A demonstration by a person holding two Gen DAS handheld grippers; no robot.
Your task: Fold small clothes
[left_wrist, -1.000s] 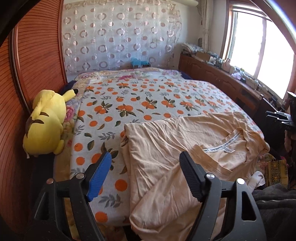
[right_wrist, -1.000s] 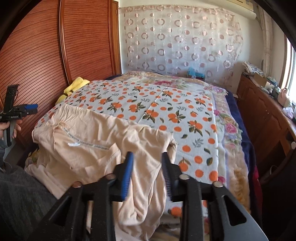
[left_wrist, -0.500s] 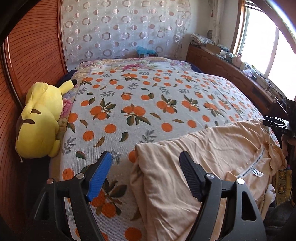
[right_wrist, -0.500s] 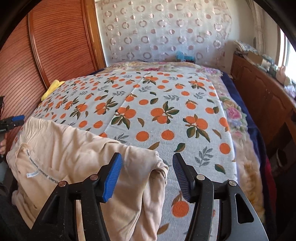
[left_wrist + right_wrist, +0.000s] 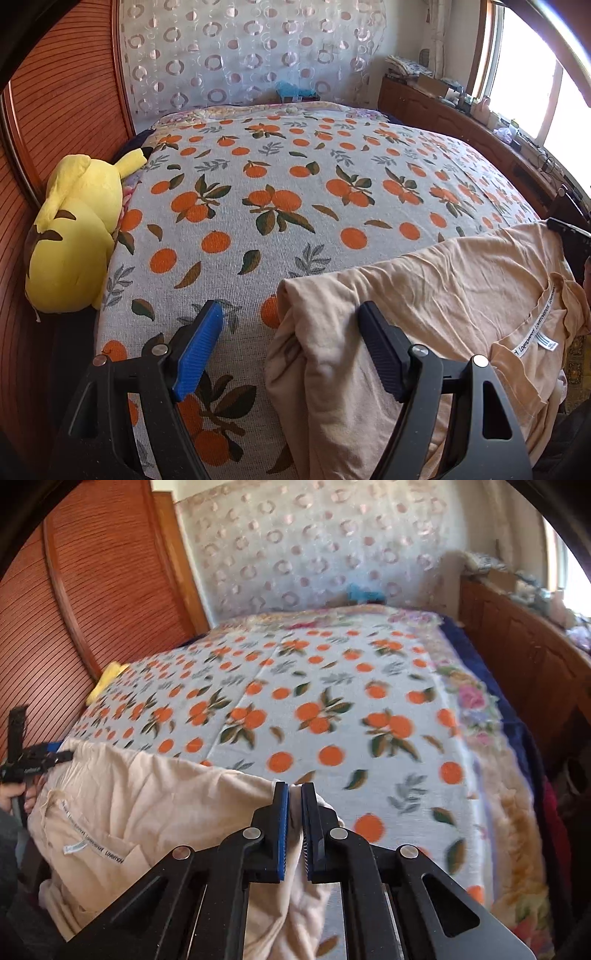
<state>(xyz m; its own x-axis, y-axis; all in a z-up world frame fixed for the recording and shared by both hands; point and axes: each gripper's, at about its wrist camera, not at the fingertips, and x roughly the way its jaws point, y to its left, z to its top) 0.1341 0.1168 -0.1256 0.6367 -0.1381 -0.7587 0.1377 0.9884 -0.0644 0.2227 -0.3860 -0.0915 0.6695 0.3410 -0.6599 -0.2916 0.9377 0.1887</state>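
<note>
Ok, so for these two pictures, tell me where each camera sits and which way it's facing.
Left wrist view: rides the left gripper, looking down across the orange-print bedspread toward the curtain; its open jaws straddle the peach shirt edge, a yellow plush toy at left.
Right wrist view: rides the right gripper, facing the same way from the bed's other side; its jaws have just closed on the shirt's other corner. The person's hand shows at far left.
Shared: shirt, bedspread, curtain.

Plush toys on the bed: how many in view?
1. The yellow plush toy lies at the bed's left edge against the wooden wardrobe; the right wrist view shows only a yellow tip of it. Others may be hidden.
</note>
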